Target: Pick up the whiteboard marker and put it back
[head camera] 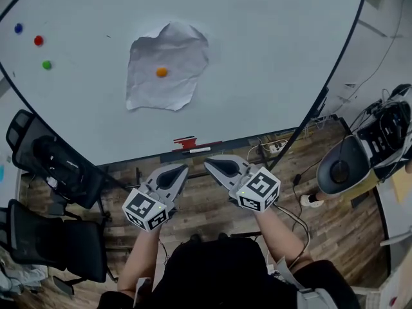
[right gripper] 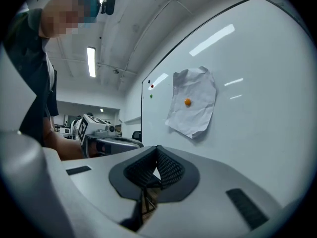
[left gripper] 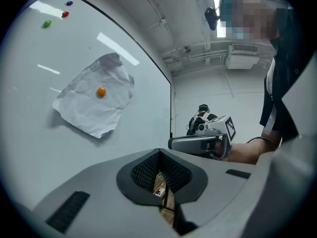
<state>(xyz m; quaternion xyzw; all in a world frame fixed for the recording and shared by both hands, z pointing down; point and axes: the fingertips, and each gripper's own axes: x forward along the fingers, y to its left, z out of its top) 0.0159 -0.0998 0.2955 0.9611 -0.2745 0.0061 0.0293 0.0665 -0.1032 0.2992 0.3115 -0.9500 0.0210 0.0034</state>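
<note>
Left claw: pressed together, nothing between the pads; lower centre of head view.
Right claw: pressed together, empty; just beside the left claw, tips near each other.
Whiteboard marker: lying on the ledge under the whiteboard, just above both claws, untouched.
Crumpled paper: pinned mid-board by orange magnet.
Blue magnet, red magnet, green magnet: upper left.

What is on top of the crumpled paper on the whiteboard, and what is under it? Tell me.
An orange magnet sits near the middle of the crumpled paper, pinning it to the whiteboard. Anything under the sheet is covered and cannot be seen.
</note>
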